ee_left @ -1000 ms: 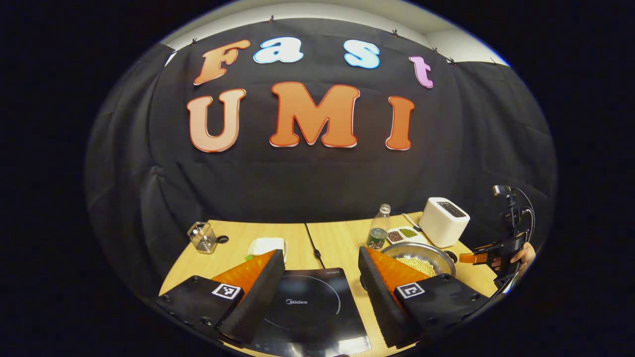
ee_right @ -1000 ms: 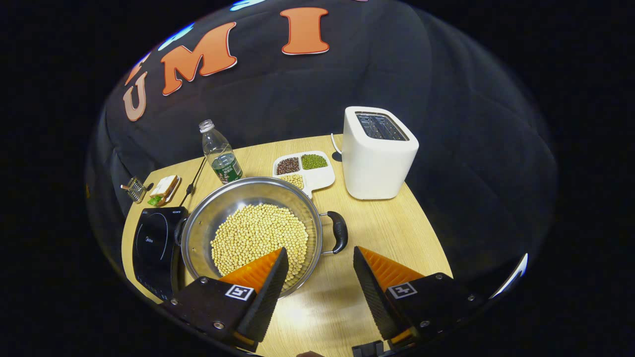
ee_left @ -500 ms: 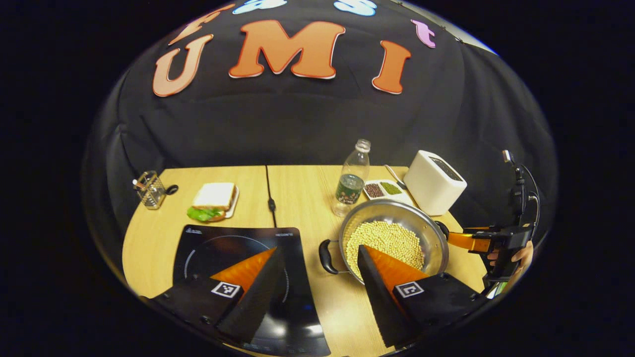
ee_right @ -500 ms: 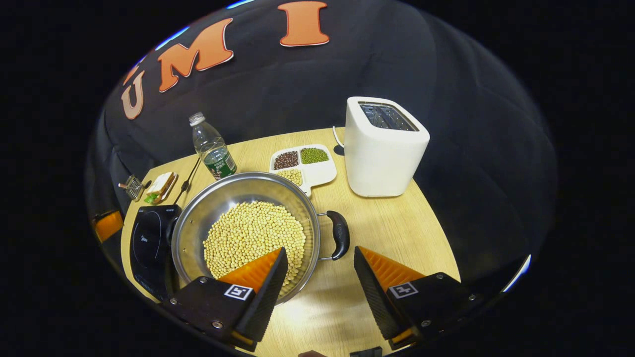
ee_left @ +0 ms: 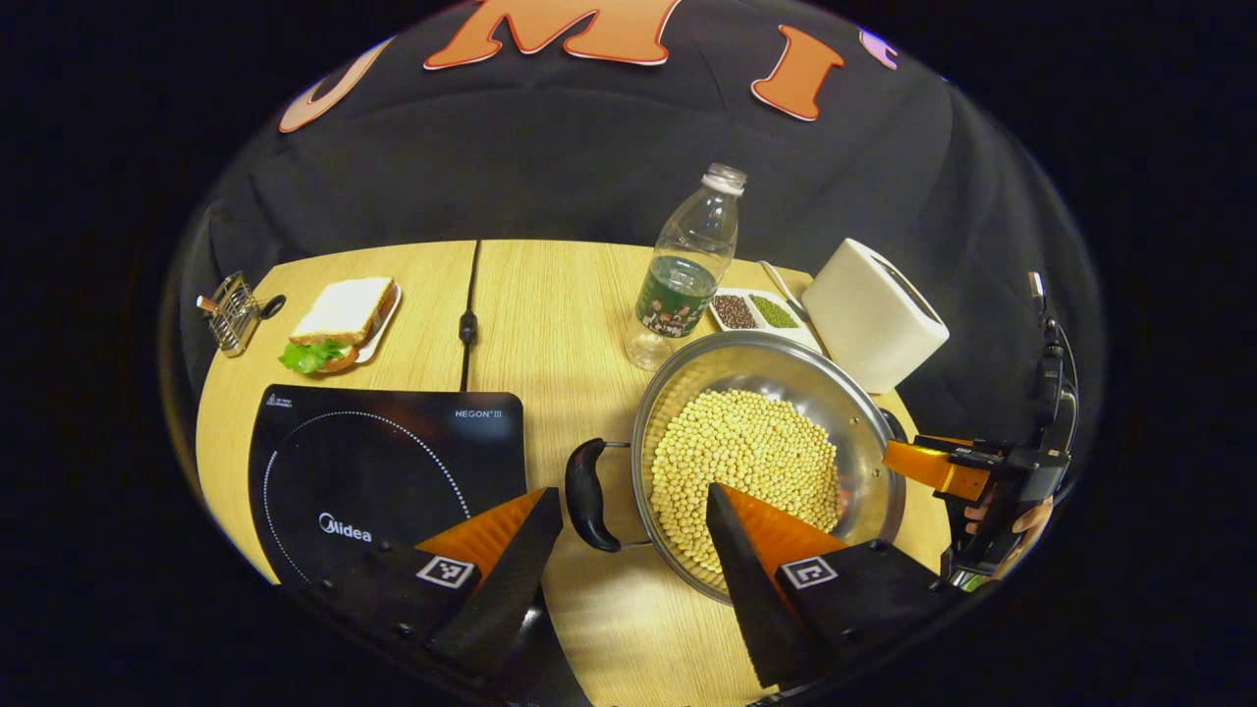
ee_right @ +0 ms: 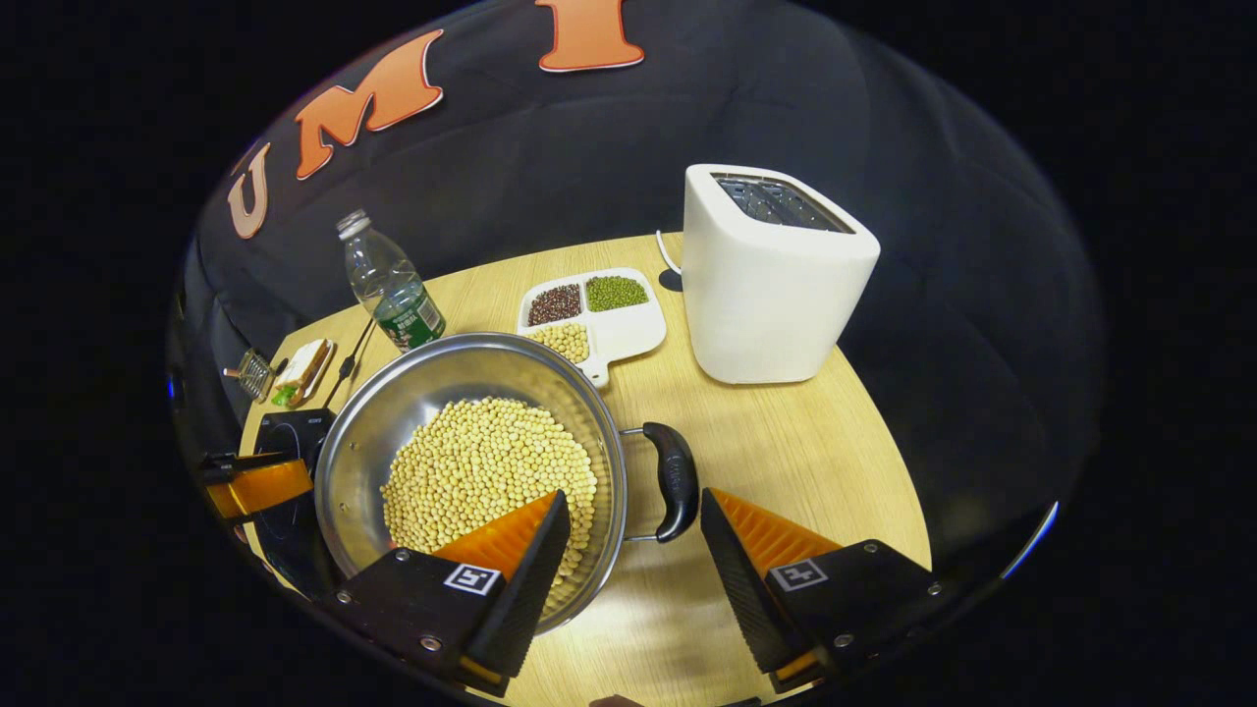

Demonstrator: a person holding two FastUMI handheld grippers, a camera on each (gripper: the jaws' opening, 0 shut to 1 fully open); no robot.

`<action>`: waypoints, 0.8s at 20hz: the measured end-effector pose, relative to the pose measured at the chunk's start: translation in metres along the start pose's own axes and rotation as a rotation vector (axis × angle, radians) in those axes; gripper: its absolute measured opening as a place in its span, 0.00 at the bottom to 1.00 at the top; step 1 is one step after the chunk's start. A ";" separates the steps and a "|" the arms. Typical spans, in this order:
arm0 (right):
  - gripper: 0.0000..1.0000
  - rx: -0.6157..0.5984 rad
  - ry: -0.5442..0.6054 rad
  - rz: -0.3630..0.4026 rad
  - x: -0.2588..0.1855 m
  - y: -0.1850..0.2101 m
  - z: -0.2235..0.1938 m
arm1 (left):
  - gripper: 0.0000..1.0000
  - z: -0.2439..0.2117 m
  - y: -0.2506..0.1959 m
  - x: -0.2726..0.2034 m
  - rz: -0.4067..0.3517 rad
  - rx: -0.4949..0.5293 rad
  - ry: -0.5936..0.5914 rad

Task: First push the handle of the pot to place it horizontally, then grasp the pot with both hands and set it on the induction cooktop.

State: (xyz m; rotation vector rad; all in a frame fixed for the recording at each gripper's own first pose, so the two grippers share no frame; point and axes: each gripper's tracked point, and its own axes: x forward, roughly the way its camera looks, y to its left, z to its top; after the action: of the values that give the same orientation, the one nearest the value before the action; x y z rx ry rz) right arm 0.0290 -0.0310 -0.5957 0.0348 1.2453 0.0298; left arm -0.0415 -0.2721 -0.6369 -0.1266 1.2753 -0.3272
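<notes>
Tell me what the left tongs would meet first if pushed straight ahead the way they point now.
Most likely the pot's black side handle: it sits just ahead of the open left tongs, in the gap between the fingers. Beyond it is the pot of soybeans. Height above the handle is unclear, so they might pass over.

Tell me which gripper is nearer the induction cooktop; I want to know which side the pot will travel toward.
Left. The left gripper hangs open at the induction cooktop's near right corner. The right gripper is open past the pot's far side.
</notes>
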 end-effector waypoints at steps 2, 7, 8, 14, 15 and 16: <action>0.84 -0.006 0.010 -0.018 0.008 -0.004 -0.001 | 0.98 0.000 0.002 0.010 0.013 0.002 0.006; 0.85 0.024 0.012 -0.029 0.026 -0.006 0.001 | 0.96 -0.006 0.003 0.035 0.023 -0.003 0.021; 0.85 0.023 0.018 -0.026 0.028 -0.006 -0.001 | 0.98 -0.008 0.003 0.043 0.021 -0.005 0.024; 0.86 -0.008 0.023 -0.070 0.041 0.000 -0.010 | 0.87 -0.012 0.005 0.071 0.001 -0.032 0.006; 0.86 -0.015 0.029 -0.076 0.043 -0.001 -0.014 | 0.84 -0.012 0.008 0.074 0.014 -0.002 -0.003; 0.85 -0.017 0.038 -0.076 0.044 0.000 -0.015 | 0.85 -0.013 0.009 0.076 0.026 0.024 -0.014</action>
State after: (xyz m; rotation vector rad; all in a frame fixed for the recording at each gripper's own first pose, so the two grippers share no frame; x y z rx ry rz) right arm 0.0290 -0.0293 -0.6425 -0.0278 1.2837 -0.0252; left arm -0.0328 -0.2864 -0.7130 -0.0916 1.2577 -0.3192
